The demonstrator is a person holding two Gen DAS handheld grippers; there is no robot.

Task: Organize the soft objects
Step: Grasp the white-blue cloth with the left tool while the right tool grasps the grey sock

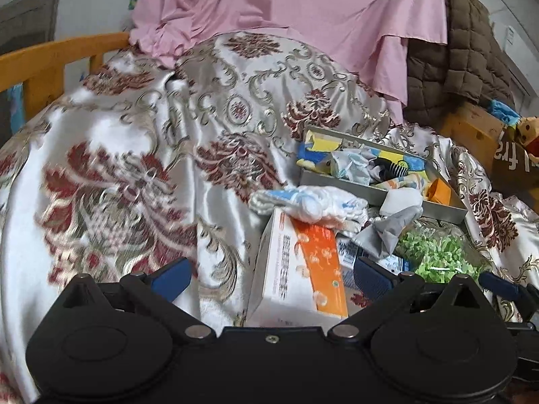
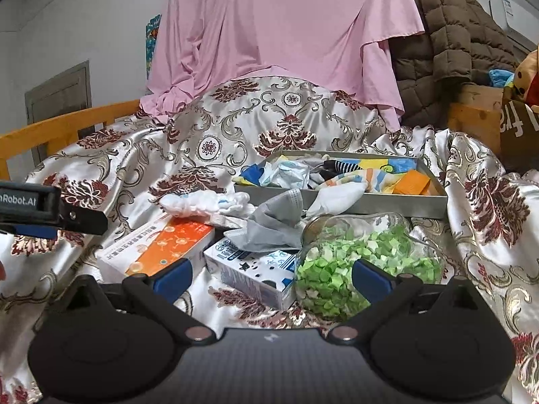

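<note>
A grey tray (image 2: 370, 203) lies on the patterned bedspread and holds socks, face masks and colourful cloths. A white sock (image 2: 337, 195) hangs over its front rim. In front of it lie a grey face mask (image 2: 269, 222) and a white fluffy cloth (image 2: 205, 203). That cloth (image 1: 310, 203) rests on the far end of an orange-and-white box (image 1: 303, 269). My left gripper (image 1: 273, 277) is open, low over that box, holding nothing. My right gripper (image 2: 273, 276) is open and empty, just short of a blue-and-white box (image 2: 256, 269).
A clear jar of green paper bits (image 2: 363, 256) lies on its side by the right finger. The left gripper (image 2: 67, 219) shows at the left edge. A pink sheet (image 2: 286, 33) and brown quilt (image 2: 448, 33) are piled behind. A wooden bed rail (image 1: 50, 57) runs on the left.
</note>
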